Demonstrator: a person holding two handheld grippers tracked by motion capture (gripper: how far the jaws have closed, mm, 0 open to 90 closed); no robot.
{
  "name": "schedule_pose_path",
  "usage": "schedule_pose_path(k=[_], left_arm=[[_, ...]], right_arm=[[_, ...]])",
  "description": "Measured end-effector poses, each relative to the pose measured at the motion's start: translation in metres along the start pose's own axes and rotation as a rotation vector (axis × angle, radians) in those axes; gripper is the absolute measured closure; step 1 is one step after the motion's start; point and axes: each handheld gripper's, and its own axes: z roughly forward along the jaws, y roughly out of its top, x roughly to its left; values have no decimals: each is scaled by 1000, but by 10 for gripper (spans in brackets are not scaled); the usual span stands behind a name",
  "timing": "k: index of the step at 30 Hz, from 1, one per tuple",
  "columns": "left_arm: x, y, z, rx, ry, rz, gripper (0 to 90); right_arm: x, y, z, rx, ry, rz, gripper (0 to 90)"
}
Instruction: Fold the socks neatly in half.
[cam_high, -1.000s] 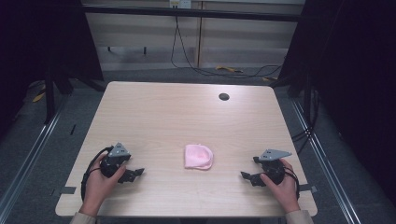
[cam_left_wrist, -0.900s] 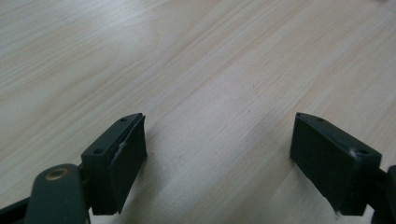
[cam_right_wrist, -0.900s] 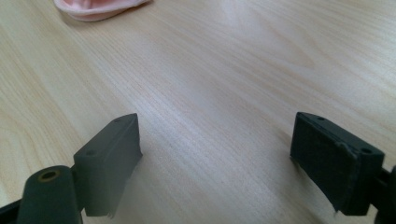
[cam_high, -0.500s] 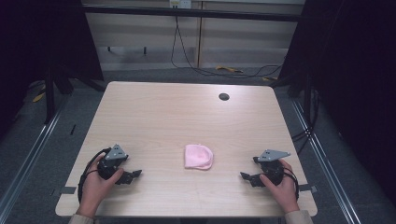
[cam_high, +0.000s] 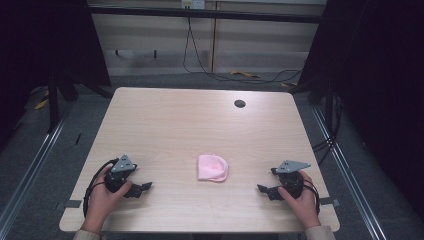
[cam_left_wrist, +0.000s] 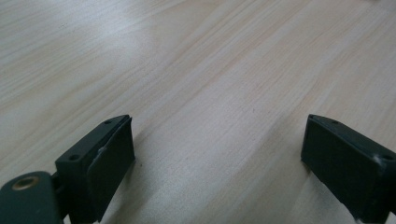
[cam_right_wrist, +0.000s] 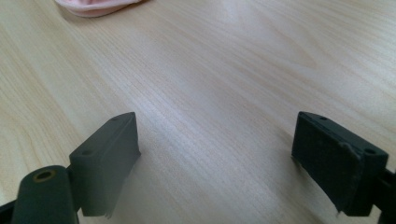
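A: Two hand-held grippers rest low on the desk, one at each front corner. The left hand-held gripper has just been spreading its jaws; they stand wide with only bare wood between them. The right hand-held gripper is also wide apart and holds nothing.

B: And the thing they would go for?

A: The pink cloth lies flat between them, near the front edge, well apart from both. In the right gripper view its edge peeks in at the top.

B: What might go wrong?

A: I judge the cloth is thin and limp. Jaws coming in too level could push it along the smooth wood instead of pinching it, or catch only the top layer so it unfolds when lifted. With both grippers closing from opposite sides, it could bunch up.

B: Anything unclear?

A: Whether it is a cap, a folded rag or something else, I cannot tell. The small dark round thing at the far side is too small to identify.
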Motion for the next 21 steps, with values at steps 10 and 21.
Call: schedule_pose_path(k=[10,21], left_arm=[[1,1,2,22,39,-16,0],[1,1,2,22,33,-21,0]], right_arm=[[0,0,0,1,-2,1,140],[0,1,1,2,-6,5,138]])
